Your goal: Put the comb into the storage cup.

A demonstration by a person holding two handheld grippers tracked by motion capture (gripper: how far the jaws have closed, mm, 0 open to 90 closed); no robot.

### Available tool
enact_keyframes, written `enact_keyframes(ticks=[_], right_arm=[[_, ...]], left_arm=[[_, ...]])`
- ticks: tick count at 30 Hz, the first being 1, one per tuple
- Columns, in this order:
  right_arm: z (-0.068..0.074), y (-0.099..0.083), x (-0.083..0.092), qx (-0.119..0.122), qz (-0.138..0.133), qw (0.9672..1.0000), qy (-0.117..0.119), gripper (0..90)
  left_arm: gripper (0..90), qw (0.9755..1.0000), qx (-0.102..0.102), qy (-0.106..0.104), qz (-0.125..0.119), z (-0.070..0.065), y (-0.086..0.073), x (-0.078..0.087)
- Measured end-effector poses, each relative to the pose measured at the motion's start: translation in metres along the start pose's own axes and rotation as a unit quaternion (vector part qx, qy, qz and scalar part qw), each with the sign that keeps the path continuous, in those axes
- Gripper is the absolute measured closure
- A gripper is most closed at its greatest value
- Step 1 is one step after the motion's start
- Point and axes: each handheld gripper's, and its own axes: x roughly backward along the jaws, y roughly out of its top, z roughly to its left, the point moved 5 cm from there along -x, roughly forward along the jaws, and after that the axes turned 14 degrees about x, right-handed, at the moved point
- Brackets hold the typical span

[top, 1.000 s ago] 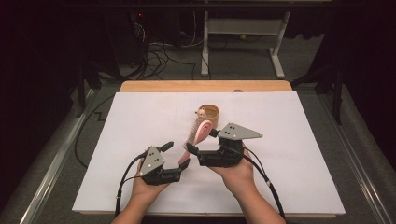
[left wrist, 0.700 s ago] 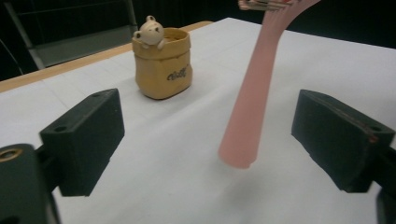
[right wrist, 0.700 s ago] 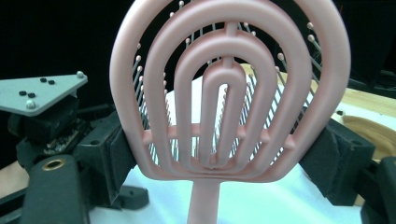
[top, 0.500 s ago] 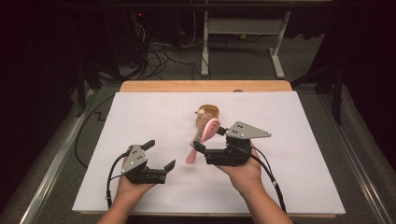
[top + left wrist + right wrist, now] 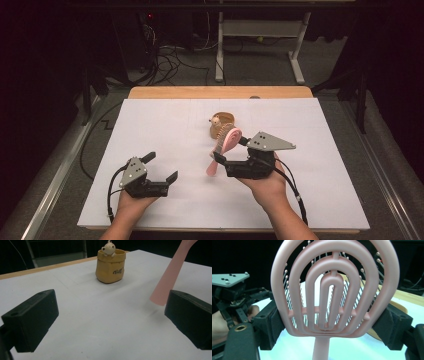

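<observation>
A pink vented hairbrush point(image 5: 227, 144) is held up off the white table sheet point(image 5: 150, 125), head up and handle slanting down to the left. My right gripper point(image 5: 230, 150) is shut on its head, with the pads point(image 5: 270, 325) pressing both sides of the brush head point(image 5: 334, 290). My left gripper point(image 5: 160, 167) rests low at the front left, open and holding nothing, well apart from the brush. In the left gripper view its jaws stand wide point(image 5: 110, 320), and the pink handle point(image 5: 171, 275) hangs past the right one.
A small tan pot with a bear figure point(image 5: 221, 122) stands just behind the brush; it is mid-table in the left gripper view point(image 5: 110, 265). A wooden table edge point(image 5: 220, 92) runs along the back. Cables and a metal frame lie on the floor beyond.
My left gripper has drawn back to the left and front, away from the brush handle. The right gripper has shifted slightly right with the brush.
</observation>
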Motion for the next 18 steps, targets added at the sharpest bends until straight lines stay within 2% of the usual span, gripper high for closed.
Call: enact_keyframes(ticks=[10,18], right_arm=[[-0.011,-0.008,0.014,0.003,0.004,0.9998,-0.017,20.4],[-0.019,-0.010,0.024,0.002,0.008,0.9996,-0.027,20.4]], left_arm=[[0.0,1.0000,0.001,0.000,-0.006,0.004,0.000,0.002],[0.0,1.0000,0.003,0.003,-0.001,0.006,-0.001,0.002]])
